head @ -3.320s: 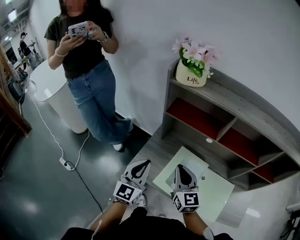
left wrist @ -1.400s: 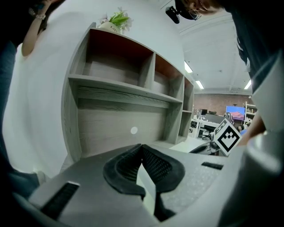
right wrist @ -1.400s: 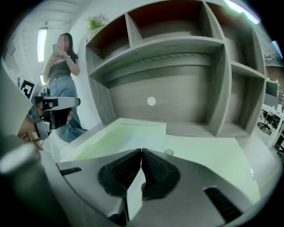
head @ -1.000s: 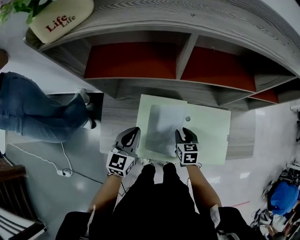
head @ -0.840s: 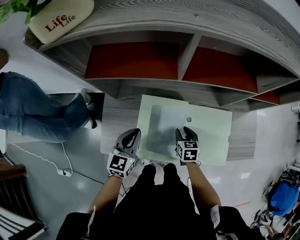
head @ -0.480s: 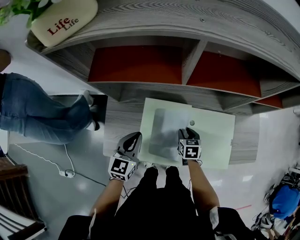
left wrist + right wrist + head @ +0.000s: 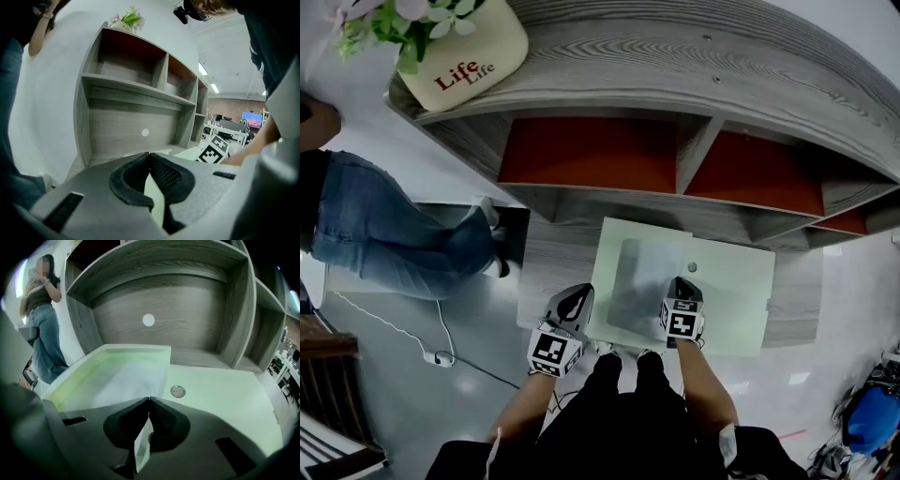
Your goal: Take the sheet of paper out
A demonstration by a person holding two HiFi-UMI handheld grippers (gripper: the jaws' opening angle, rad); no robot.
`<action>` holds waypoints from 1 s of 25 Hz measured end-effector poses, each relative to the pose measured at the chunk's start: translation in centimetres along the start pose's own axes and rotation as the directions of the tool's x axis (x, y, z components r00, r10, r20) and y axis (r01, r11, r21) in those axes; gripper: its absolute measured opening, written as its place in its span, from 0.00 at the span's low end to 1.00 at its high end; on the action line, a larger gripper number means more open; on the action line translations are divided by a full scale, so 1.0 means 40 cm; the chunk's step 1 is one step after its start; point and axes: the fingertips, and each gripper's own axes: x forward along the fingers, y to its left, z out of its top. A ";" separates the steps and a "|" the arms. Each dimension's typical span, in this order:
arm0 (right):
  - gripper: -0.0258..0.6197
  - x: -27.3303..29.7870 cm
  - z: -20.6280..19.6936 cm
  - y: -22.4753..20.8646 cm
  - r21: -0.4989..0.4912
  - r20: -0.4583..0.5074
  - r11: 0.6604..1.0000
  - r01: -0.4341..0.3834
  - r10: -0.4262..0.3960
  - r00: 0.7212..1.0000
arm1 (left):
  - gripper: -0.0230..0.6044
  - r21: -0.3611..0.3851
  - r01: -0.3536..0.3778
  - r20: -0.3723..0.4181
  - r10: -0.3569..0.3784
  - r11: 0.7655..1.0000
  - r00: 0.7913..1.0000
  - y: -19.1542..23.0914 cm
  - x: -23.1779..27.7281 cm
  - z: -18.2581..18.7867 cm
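The cream flower pot (image 7: 478, 52) bears the words "Life Life".

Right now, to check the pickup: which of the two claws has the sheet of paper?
The right claw: its jaws are closing on the edge of the sheet of paper. The left claw is shut on nothing, beside the green tray.

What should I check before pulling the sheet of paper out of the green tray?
1. Right gripper closing on the sheet of paper, pale strip between its fingers: ok.
2. Grip firm enough to pull: cannot tell.
3. Left gripper shut and empty: ok.
4. Nothing lying on the sheet: ok.
5. Green tray held down: not ok, left gripper sits beside it.
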 end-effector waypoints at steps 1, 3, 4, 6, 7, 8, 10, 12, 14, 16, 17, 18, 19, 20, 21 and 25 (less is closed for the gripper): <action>0.08 -0.006 0.003 -0.001 0.001 0.011 1.000 0.005 -0.005 1.000 | 0.05 0.000 0.001 0.001 -0.001 1.000 1.000 0.000 -0.003 0.001; 0.08 -0.024 0.013 -0.005 0.015 0.038 1.000 0.008 -0.008 0.999 | 0.05 -0.003 0.001 0.007 -0.001 1.000 1.000 -0.001 -0.008 0.003; 0.08 -0.036 0.018 -0.005 0.025 0.053 1.000 0.005 -0.007 0.999 | 0.05 -0.006 0.001 0.008 -0.001 1.000 1.000 -0.001 -0.011 0.003; 0.08 -0.058 0.027 -0.007 0.037 0.078 0.999 0.005 -0.007 0.997 | 0.05 -0.013 0.003 0.011 -0.003 1.000 1.000 -0.005 -0.015 0.003; 0.08 -0.067 0.032 -0.010 0.036 0.088 0.999 0.007 -0.011 0.996 | 0.05 -0.015 0.005 0.015 -0.005 1.000 1.000 -0.008 -0.014 0.006; 0.08 -0.077 0.035 -0.013 0.033 0.096 0.999 0.010 -0.013 0.995 | 0.05 -0.014 0.008 0.019 -0.008 1.000 1.000 -0.013 -0.012 0.010; 0.08 -0.096 0.037 -0.020 0.028 0.105 0.999 0.017 -0.020 0.994 | 0.05 -0.009 0.017 0.029 -0.017 1.000 0.999 -0.026 -0.010 0.020; 0.08 -0.118 0.043 -0.030 0.026 0.119 0.999 0.026 -0.029 0.992 | 0.05 -0.004 0.026 0.039 -0.026 1.000 0.999 -0.039 -0.007 0.030; 0.08 -0.145 0.051 -0.038 0.021 0.140 0.999 0.035 -0.038 0.989 | 0.05 -0.002 0.030 0.044 -0.030 1.000 0.999 -0.048 -0.010 0.035; 0.07 -0.175 0.066 -0.042 0.009 0.167 0.999 0.044 -0.045 0.985 | 0.05 -0.003 0.031 0.046 -0.031 1.000 0.998 -0.053 -0.014 0.037; 0.07 -0.191 0.075 -0.044 -0.001 0.181 0.999 0.049 -0.048 0.982 | 0.05 -0.004 0.033 0.047 -0.033 0.999 0.998 -0.057 -0.016 0.038; 0.08 -0.208 0.084 -0.046 -0.011 0.196 0.998 0.054 -0.051 0.979 | 0.05 -0.005 0.036 0.048 -0.036 0.999 0.998 -0.062 -0.017 0.039; 0.07 -0.225 0.096 -0.048 -0.022 0.213 0.998 0.057 -0.051 0.976 | 0.05 -0.004 0.041 0.051 -0.041 0.999 0.998 -0.069 -0.016 0.042; 0.07 -0.243 0.108 -0.049 -0.032 0.232 0.998 0.056 -0.047 0.972 | 0.05 -0.002 0.047 0.054 -0.047 0.999 0.997 -0.076 -0.015 0.046; 0.08 -0.261 0.121 -0.048 -0.043 0.253 0.998 0.054 -0.041 0.967 | 0.05 0.001 0.053 0.057 -0.053 0.999 0.997 -0.083 -0.014 0.051; 0.08 -0.337 0.165 -0.043 -0.109 0.330 0.992 0.067 -0.027 0.944 | 0.05 0.005 0.070 0.079 -0.070 0.998 0.994 -0.111 -0.007 0.075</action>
